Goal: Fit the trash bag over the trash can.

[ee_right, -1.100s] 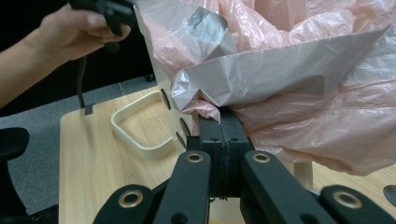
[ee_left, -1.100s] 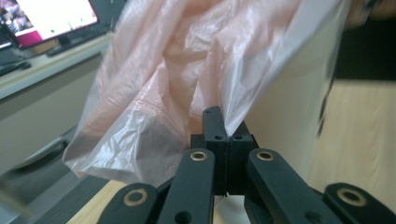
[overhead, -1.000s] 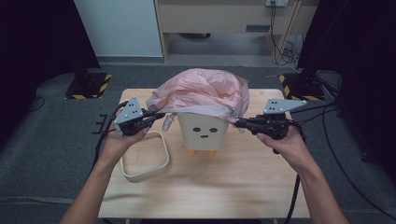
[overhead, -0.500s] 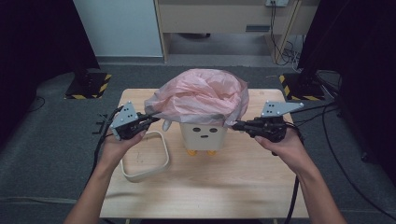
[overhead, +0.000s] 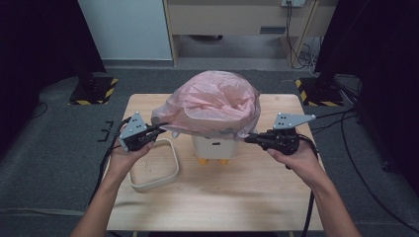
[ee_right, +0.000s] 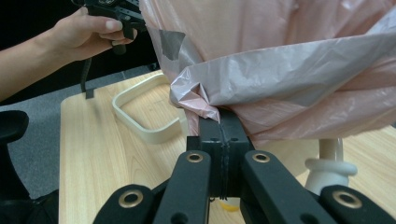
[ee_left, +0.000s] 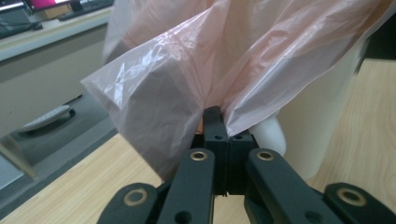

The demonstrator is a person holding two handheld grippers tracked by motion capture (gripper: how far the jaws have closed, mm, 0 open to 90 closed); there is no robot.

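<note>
Two claws pinched the pink plastic bag (overhead: 212,103) from opposite sides at the frame's center: the left claw (overhead: 159,129) gripped its left edge, the right claw (overhead: 248,138) its right edge. Beneath the bag, a white bin (overhead: 213,147) stood on the wooden surface (overhead: 237,197). A cream ring (overhead: 153,165) lay lower left.
</note>
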